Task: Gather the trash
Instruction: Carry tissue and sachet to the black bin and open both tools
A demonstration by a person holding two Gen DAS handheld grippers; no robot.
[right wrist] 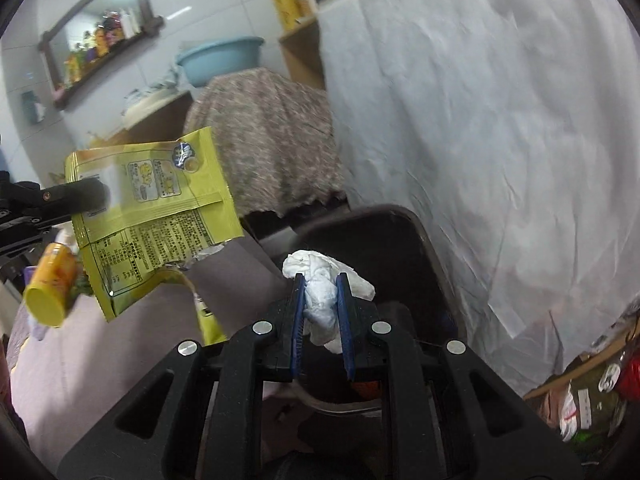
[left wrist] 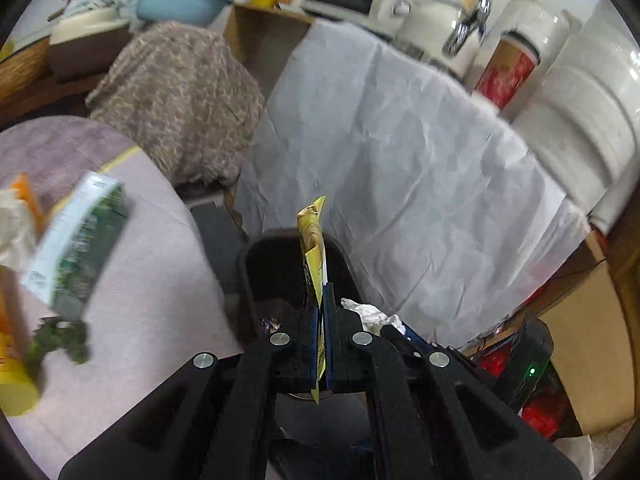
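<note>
My left gripper [left wrist: 322,286] is shut on a yellow snack wrapper [left wrist: 313,240], held edge-on above the black trash bin [left wrist: 256,264]. The same wrapper [right wrist: 152,208] shows flat in the right wrist view, hanging from the left gripper's fingers [right wrist: 80,196]. My right gripper [right wrist: 320,280] is shut on a crumpled white tissue [right wrist: 320,280] above the black bin [right wrist: 416,252]. The tissue [left wrist: 372,314] also shows in the left wrist view, just right of my left gripper.
A round table with a lilac cloth [left wrist: 152,280] holds a green-and-white carton [left wrist: 76,248], a yellow bottle [right wrist: 50,288] and more litter. A white sheet [left wrist: 400,160] covers furniture behind the bin. A cardboard box [left wrist: 592,340] stands at right.
</note>
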